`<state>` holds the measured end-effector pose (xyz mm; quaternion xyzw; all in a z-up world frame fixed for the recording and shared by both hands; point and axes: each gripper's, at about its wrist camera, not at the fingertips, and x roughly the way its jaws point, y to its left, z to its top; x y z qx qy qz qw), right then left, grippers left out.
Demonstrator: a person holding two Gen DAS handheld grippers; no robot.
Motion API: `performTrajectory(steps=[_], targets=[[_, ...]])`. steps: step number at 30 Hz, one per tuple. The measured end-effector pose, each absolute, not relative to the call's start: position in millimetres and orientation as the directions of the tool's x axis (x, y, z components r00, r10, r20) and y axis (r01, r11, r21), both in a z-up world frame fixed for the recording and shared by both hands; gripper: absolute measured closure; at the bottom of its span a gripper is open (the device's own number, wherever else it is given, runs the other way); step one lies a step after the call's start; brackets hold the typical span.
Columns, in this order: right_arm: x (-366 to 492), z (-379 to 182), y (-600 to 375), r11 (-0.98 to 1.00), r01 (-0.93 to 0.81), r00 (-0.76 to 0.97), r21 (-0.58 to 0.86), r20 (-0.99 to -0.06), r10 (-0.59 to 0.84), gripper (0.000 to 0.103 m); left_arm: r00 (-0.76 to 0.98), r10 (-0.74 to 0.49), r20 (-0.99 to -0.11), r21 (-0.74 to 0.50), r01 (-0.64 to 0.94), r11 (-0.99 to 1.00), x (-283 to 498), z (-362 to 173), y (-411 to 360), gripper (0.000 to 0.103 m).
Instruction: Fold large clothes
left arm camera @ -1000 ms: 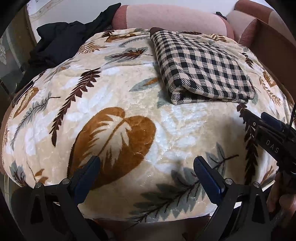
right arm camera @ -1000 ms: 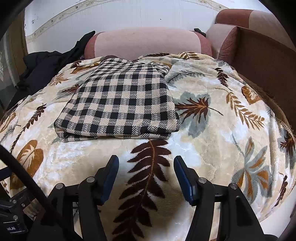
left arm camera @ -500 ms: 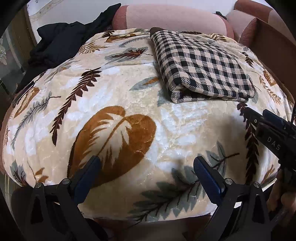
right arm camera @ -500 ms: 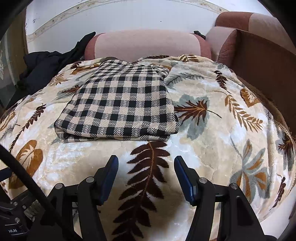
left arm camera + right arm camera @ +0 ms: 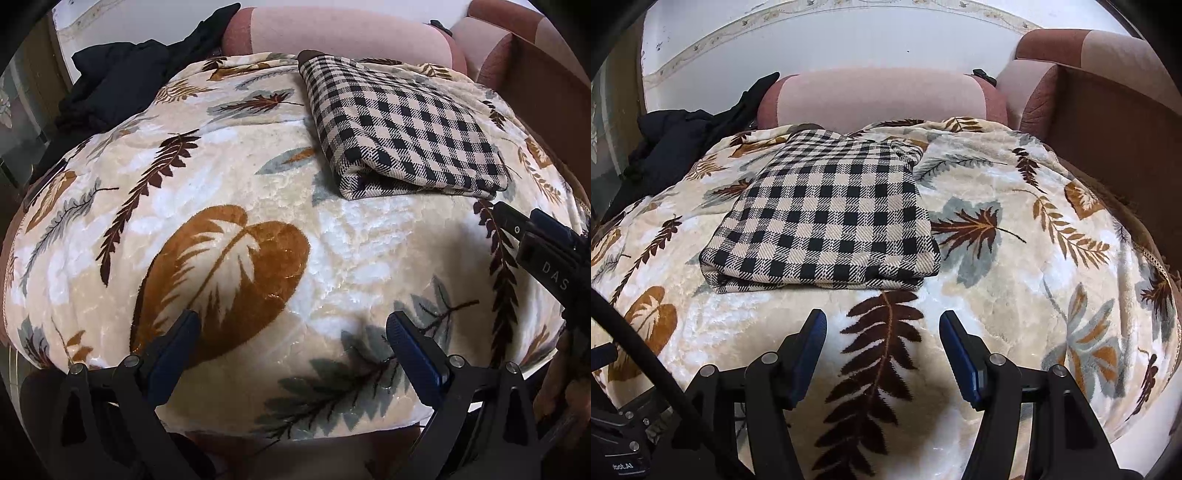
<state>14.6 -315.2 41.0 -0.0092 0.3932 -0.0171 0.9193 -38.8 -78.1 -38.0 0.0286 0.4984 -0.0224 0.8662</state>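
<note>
Checked black-and-beige woven garment (image 5: 827,218), folded to a thick rectangle, lying on cream leaf-print plush blanket (image 5: 1015,302), toward far side near pink sofa cushion (image 5: 879,96). Long axis near-to-far; folded bulky edge facing near, layered ends far. Left gripper (image 5: 291,334) and right gripper (image 5: 882,328) both spread wide, empty, hovering near edge of blanket, well apart from garment. Step judged: fold complete or nearly so. Next move likely: final smoothing, or fetching black clothing heap (image 5: 676,140) at far left.
</note>
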Motion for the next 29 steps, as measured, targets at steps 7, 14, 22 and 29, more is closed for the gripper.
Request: performTrajectory(steps=[7, 14, 22, 29], targets=[[13.6, 41.1, -311.2, 0.998, 0.013, 0.696, -0.058, -0.716, -0.051, 0.035, 0.495, -0.02, -0.869, 0.016, 0.069, 0.998, -37.9, -40.3, -76.7, 0.003], [12.7, 40.9, -310.6, 0.998, 0.016, 0.7, -0.064, -0.712, -0.057, 0.035, 0.496, -0.024, -0.868, 0.012, 0.068, 0.998, -38.3, -40.6, -74.9, 0.003], [12.5, 41.6, -310.3, 0.998, 0.012, 0.702, -0.068, -0.71, -0.057, 0.035, 0.504, -0.021, -0.863, 0.016, 0.07, 0.997, -41.1, -38.8, -76.4, 0.003], [13.3, 38.8, -306.0, 0.997, 0.004, 0.695, -0.08, -0.717, -0.061, 0.034, 0.517, -0.01, -0.856, 0.026, 0.062, 0.998, -48.0, -33.5, -79.0, 0.004]])
